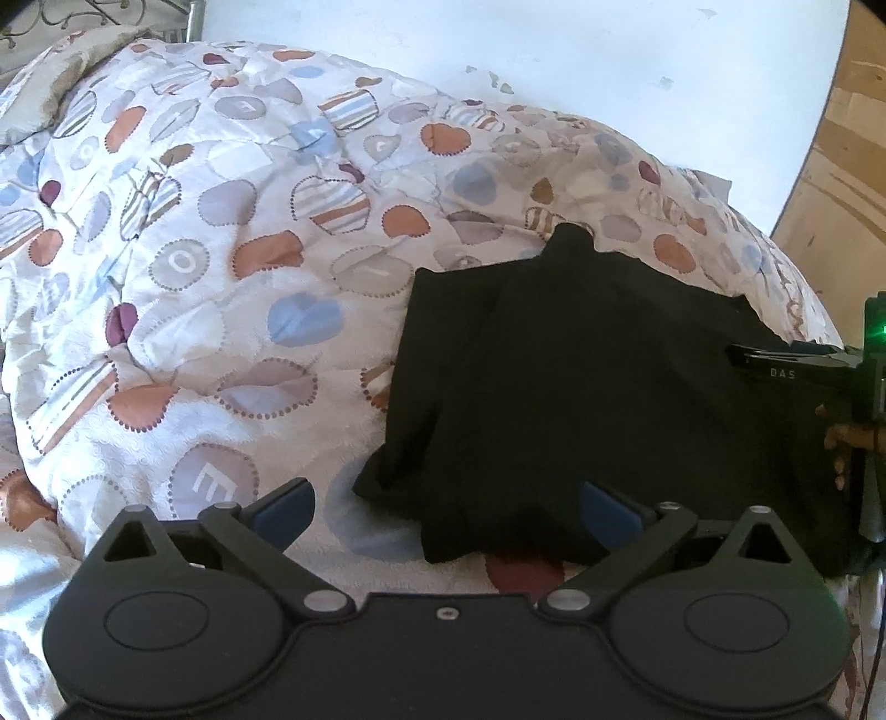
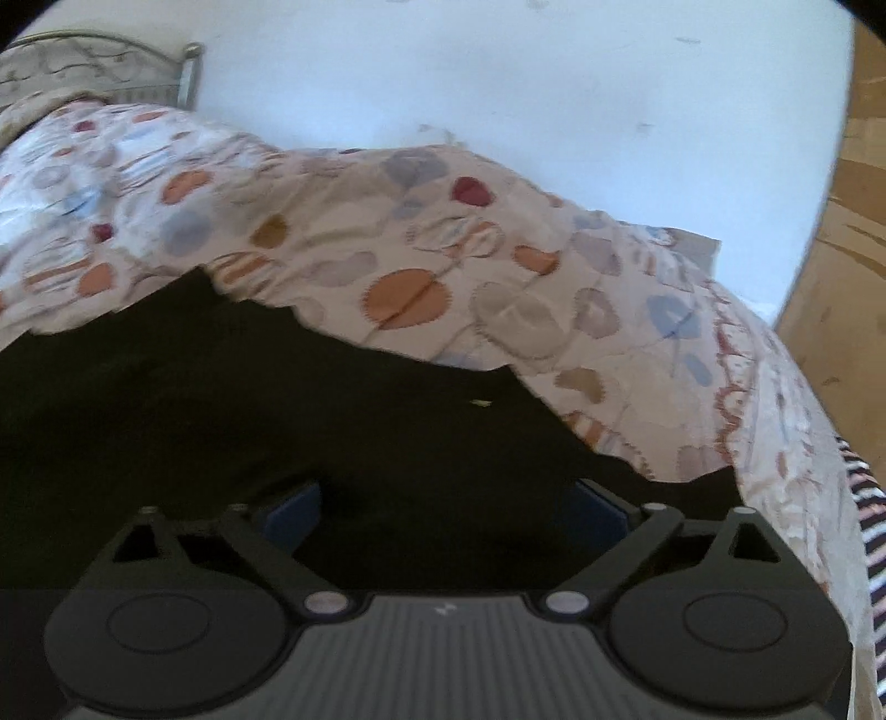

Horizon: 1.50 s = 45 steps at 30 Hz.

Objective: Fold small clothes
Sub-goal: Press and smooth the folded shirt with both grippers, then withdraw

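Observation:
A black garment point(image 1: 581, 387) lies folded on a quilt printed with hearts and circles point(image 1: 221, 249), to the right of the quilt's middle. My left gripper point(image 1: 447, 512) is open, its blue pads point(image 1: 285, 512) spread wide over the garment's near left corner and not pressing on it. At the right edge of the left wrist view, a finger of my right gripper point(image 1: 775, 360) reaches over the garment, with a hand point(image 1: 841, 443) behind it. In the blurred right wrist view the right gripper point(image 2: 447, 509) stands open just above the black garment point(image 2: 277, 415).
The quilt point(image 2: 498, 277) bulges up behind the garment and drops away at the right. A white wall point(image 1: 498, 44) stands behind, a wooden panel point(image 1: 847, 166) at the right, a metal bed frame point(image 2: 188, 72) at the far left. Striped fabric point(image 2: 869, 515) shows at the right edge.

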Motion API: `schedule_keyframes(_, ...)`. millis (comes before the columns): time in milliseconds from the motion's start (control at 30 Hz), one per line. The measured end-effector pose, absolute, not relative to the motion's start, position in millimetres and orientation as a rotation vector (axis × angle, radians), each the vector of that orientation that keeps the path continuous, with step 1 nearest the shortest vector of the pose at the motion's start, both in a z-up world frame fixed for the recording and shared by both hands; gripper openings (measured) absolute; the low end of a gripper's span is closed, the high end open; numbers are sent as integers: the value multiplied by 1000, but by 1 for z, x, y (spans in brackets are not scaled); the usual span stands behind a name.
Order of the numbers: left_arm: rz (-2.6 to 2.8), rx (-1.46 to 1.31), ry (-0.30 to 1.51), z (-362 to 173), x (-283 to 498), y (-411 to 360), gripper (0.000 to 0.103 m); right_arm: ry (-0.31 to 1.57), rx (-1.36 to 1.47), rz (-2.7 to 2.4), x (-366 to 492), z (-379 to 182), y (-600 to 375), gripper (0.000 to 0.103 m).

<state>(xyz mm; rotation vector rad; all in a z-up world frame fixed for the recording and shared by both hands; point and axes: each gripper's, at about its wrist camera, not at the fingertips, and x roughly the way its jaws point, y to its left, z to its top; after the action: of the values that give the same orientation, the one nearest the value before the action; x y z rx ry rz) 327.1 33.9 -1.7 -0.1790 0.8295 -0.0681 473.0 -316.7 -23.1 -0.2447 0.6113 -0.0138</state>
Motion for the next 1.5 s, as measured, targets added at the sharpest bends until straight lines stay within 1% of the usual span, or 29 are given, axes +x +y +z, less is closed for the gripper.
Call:
schedule_keyframes(233, -61, -172, 824, -1, 325, 30, 102, 489, -190, -134, 455, 0, -331, 103)
schedule_keyframes(433, -83, -203, 814, -6, 309, 27, 102, 475, -66, -108, 411, 20, -342, 103)
schedule_keyframes(833, -122, -309, 853, -22, 274, 23, 102, 434, -58, -62, 291, 10, -300, 103)
schedule_keyframes(1000, -135, -372, 846, -30, 273, 21, 102, 443, -49, -77, 261, -1, -288, 103)
schedule_keyframes(1233, -194, -537, 850, -37, 293, 16, 102, 455, -45, -124, 250, -20, -275, 103)
schedule_keyframes(1400, -202, -590, 830, -39, 308, 8, 102, 434, -71, -132, 256, -20, -270, 103)
schedule_keyframes(1500, -194, -611, 848, -42, 315, 3, 102, 444, -83, -159, 265, -21, -270, 103)
